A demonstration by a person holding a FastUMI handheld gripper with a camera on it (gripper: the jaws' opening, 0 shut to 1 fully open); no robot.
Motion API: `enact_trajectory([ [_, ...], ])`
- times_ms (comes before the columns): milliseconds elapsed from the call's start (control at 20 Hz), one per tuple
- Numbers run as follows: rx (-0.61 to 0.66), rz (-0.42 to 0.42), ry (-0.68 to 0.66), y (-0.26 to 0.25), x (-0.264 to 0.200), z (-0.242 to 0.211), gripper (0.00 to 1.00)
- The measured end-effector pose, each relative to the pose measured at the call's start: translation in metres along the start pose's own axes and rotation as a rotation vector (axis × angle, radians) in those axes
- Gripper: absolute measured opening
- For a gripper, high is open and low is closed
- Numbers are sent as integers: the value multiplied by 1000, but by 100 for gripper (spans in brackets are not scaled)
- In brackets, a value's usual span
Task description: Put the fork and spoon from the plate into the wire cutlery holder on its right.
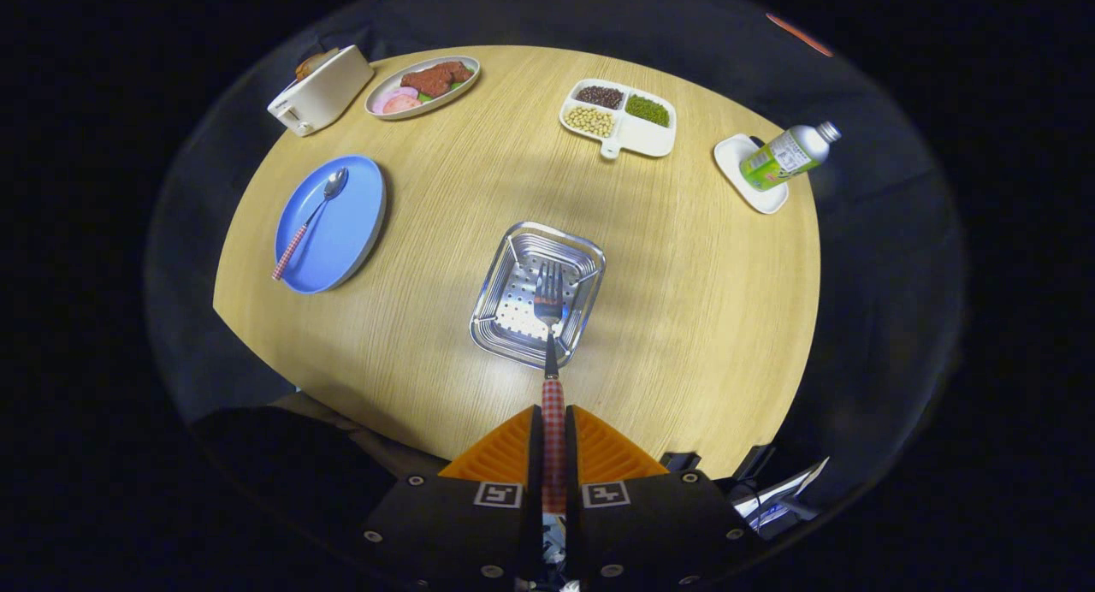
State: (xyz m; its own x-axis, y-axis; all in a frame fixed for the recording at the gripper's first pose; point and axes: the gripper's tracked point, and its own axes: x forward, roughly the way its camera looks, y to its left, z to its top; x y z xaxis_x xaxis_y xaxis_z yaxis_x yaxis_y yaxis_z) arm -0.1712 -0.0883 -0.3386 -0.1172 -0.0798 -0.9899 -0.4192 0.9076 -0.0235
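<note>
Pinched between the two fingers of the tongs (553, 429) is the fork (550, 335): both fingers press on its checked handle, w/ the steel neck and prongs sticking straight ahead. The prongs hang over the cutlery holder (537, 294), just ahead of the fingertips; I cannot tell if the fork touches it already or is a little above.

Handling, as I judge: the fork is light and stiff, it will not bend, but the steel part is smooth and can slip or swing, so the patterned handle is the right place to hold, approx. where the grip is now. Release low, so it does not bounce out.

The holder is a shiny metal basket, rectangular, w/ holes in the bottom and sloped walls, shallow.

Further out, ahead and to the left of the tongs, is the blue plate (346, 224). On it lies the spoon (310, 224), bowl pointing away, same checked handle reaching to the near rim. It looks also light and stiff; best to take it at the handle, since the bowl is rounded and slippery. Fork is nearly done, spoon not yet.

All stands on a round wooden table (684, 301).
</note>
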Motion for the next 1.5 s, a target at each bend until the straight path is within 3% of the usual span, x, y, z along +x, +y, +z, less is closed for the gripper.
enact_trajectory([
  [300, -11, 40, 102, 4, 19, 9, 12],
  [550, 34, 31, 110, 0, 26, 20, 12],
  [850, 144, 11, 6, -5, 26, 43, 15],
  [1000, 219, 8, -143, -4, 12, 68, 20],
  [1150, 273, -5, -293, 0, -8, 89, 32],
  [1500, 337, -77, -653, 12, -59, 131, 83],
])
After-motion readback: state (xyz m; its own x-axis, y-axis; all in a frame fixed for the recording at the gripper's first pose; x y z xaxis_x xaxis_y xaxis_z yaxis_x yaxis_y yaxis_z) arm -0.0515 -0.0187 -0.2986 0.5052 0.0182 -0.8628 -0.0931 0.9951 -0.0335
